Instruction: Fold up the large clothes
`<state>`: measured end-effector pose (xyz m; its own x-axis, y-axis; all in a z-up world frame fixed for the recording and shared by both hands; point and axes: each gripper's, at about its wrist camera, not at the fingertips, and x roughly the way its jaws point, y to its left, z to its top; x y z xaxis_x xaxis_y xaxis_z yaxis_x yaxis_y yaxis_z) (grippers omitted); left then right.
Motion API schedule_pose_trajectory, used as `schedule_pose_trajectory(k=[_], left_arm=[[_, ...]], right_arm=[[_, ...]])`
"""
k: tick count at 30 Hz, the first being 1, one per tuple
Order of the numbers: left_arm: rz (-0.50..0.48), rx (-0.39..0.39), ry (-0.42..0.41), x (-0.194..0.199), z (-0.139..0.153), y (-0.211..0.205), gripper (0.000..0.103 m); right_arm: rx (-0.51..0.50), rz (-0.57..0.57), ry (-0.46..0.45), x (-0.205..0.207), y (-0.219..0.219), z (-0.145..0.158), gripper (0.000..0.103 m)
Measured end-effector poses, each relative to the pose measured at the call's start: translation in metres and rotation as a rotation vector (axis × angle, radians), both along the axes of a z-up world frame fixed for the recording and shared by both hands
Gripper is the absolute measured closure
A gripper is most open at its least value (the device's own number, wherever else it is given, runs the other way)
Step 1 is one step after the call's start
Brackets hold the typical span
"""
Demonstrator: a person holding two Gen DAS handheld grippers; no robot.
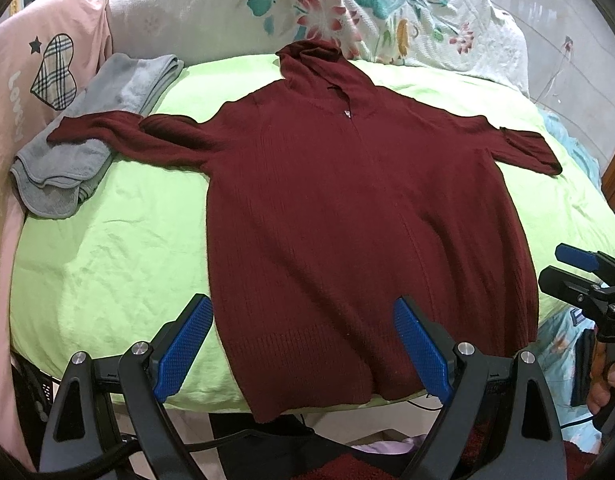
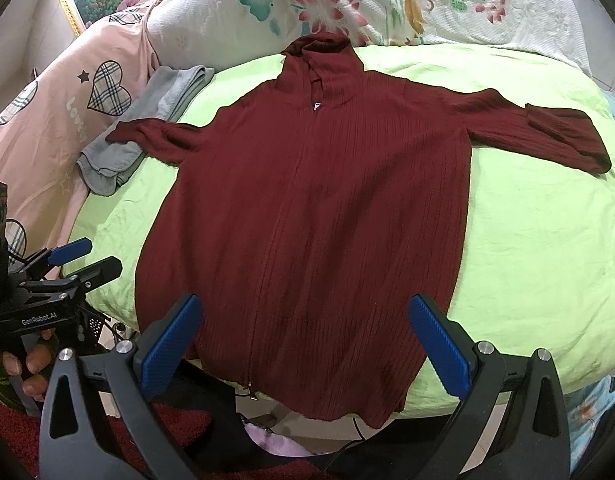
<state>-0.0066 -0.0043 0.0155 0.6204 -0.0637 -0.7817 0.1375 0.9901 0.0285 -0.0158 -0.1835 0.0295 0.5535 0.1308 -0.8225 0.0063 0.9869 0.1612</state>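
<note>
While one maroon hoodie (image 1: 347,208) lies flat on the green sheet (image 1: 107,256), one grey towel (image 1: 87,140) touches its sleeve. Both the left gripper (image 1: 303,344) and right gripper (image 2: 307,344) gape wide, holding nothing.

the hooded sweater (image 1: 347,208) lies spread flat on the sheet (image 1: 119,248), front up, and serves as the landmark. its hood (image 1: 319,64) points to the far side, toward the quilt (image 1: 387,4) heaped behind it. its hem hangs over the near edge of the sheet. one sleeve reaches out to the left and its cuff rests on the towel (image 1: 83,148), which lies left of the sweater. left of the towel lies the blanket (image 1: 27,92). the other sleeve reaches right and lies on the sheet. the left tongs (image 1: 303,348) hang before the hem's left half, the right tongs (image 2: 307,344) before its right half, neither touching it.
</note>
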Motion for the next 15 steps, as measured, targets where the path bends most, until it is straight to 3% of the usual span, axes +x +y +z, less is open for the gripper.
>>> schedule_pose_trajectory(k=[15], left_arm=[[0.004, 0.008, 0.014, 0.0066, -0.0044, 0.0030, 0.011]], right_arm=[[0.013, 0.001, 0.005, 0.0038, 0.0009, -0.0041, 0.000]])
